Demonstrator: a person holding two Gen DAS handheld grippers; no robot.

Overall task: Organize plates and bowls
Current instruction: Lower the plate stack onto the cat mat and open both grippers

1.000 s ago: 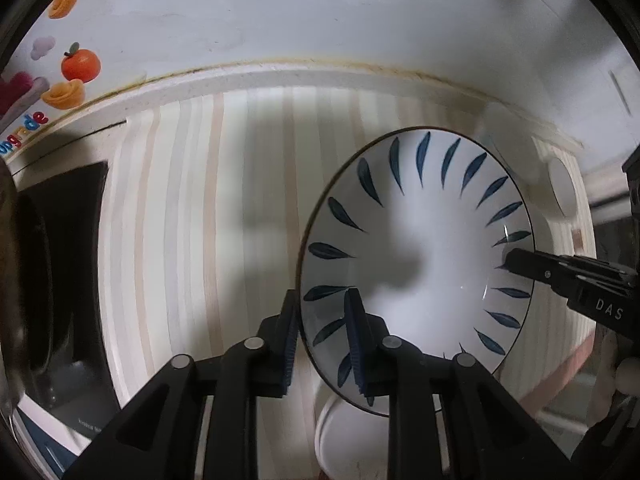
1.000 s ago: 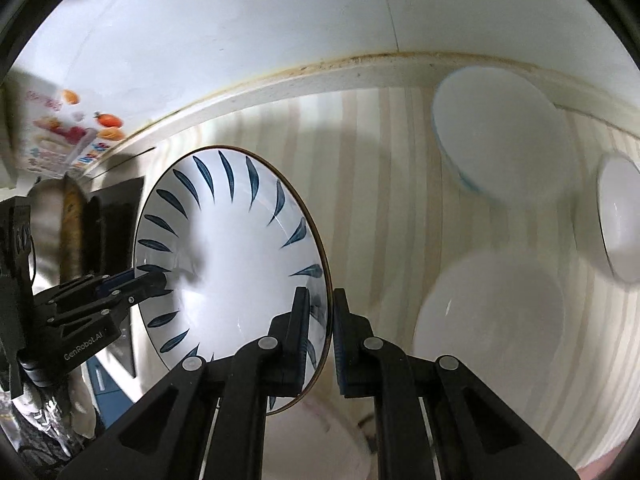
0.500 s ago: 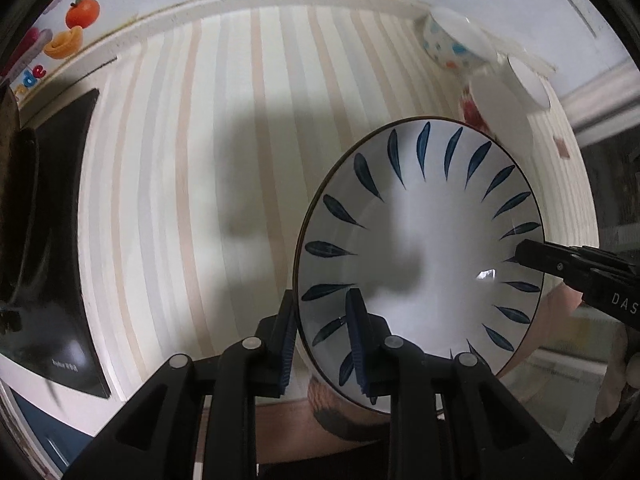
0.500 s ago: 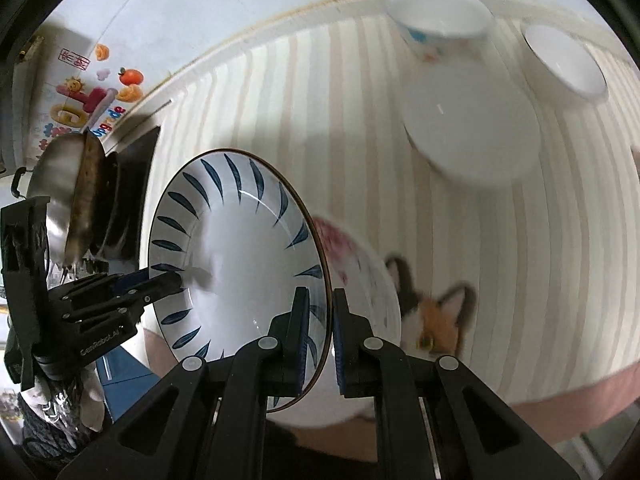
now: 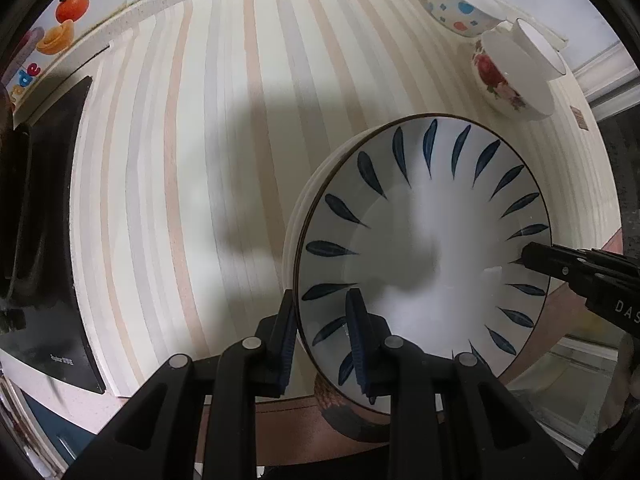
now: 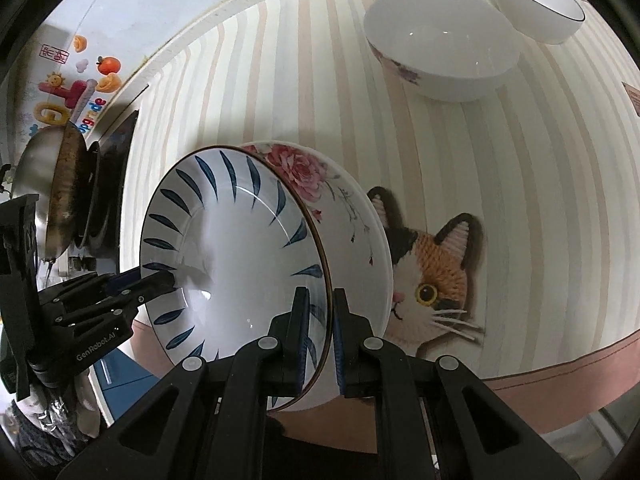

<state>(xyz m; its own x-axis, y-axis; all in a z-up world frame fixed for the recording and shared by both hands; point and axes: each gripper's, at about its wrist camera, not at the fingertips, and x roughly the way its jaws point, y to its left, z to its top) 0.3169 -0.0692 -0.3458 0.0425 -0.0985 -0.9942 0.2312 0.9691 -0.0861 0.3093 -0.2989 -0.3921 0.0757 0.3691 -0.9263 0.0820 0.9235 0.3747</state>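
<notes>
Both tools clench the blue-leaf plate by opposite rim edges, over a floral plate on the striped worktop.
The left tool (image 5: 322, 336) and right tool (image 6: 318, 332) each pinch the blue-leaf plate (image 5: 424, 256); glazed ceramic looks stiff, slick and breakable, so the rim grips suit it. Only the right view shows the floral plate (image 6: 344, 208) beneath and the cat mat (image 6: 432, 276); the left shows the dotted bowl (image 5: 460, 8).

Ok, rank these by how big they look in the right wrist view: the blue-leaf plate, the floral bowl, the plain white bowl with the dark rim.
1. blue-leaf plate, largest, though it is held nearest the camera, which inflates it.
2. floral bowl.
3. plain white bowl, smallest, but partly cut off at the frame edge.
</notes>
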